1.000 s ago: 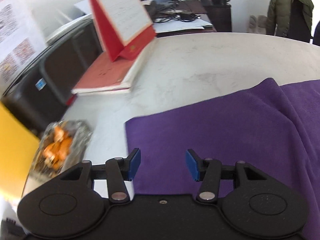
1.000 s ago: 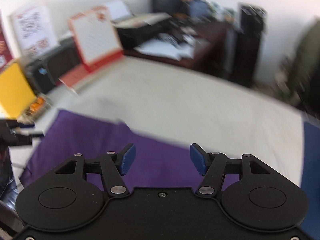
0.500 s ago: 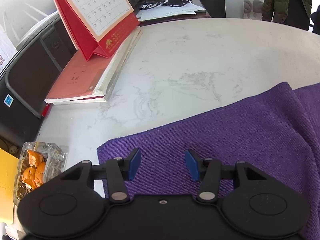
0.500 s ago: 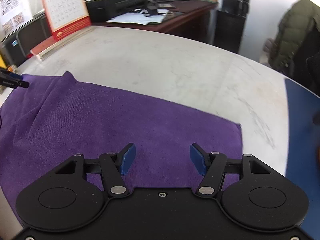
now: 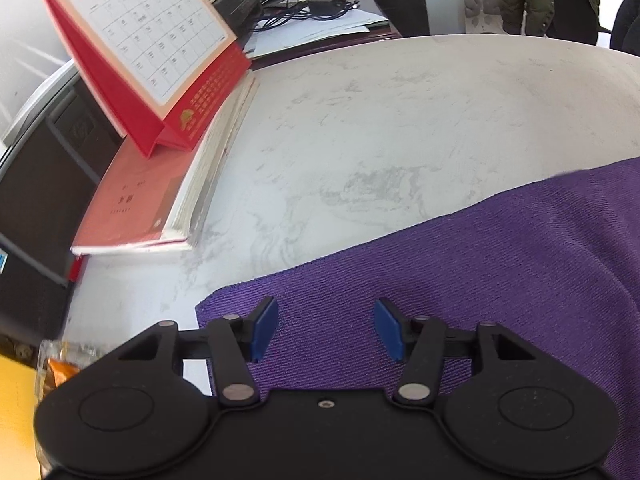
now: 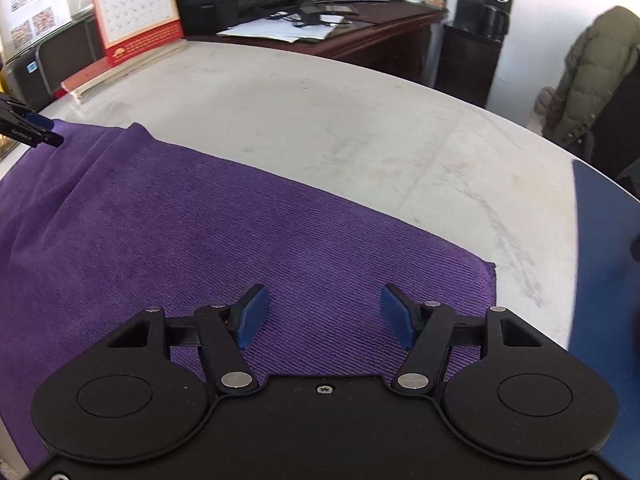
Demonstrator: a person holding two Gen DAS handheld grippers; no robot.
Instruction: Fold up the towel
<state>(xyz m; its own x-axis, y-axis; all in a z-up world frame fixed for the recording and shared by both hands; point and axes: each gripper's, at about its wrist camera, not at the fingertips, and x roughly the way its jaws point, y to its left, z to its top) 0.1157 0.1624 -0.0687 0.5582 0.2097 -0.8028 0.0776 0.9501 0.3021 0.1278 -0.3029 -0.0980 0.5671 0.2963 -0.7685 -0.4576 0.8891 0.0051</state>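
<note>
Left wrist view: my left gripper (image 5: 325, 329) tilts down over the purple towel's (image 5: 460, 280) near-left corner on the pale table (image 5: 380, 120), its jaws opening with nothing pinched. My right gripper (image 6: 324, 316) hovers agape above the right corner. Calendar (image 5: 160, 40) writing is unreadable; it stands on a red book (image 5: 140, 200).

A pale, marbled worktop (image 6: 360, 128) with a rounded far edge carries everything here. A purple towel (image 6: 200, 232) lies spread across its near side, with a raised fold toward the left. At the far left a red-covered book (image 5: 160, 200) lies flat, touching the worktop. A glass dish of orange pieces (image 5: 60, 364) sits at the near left edge.
</note>
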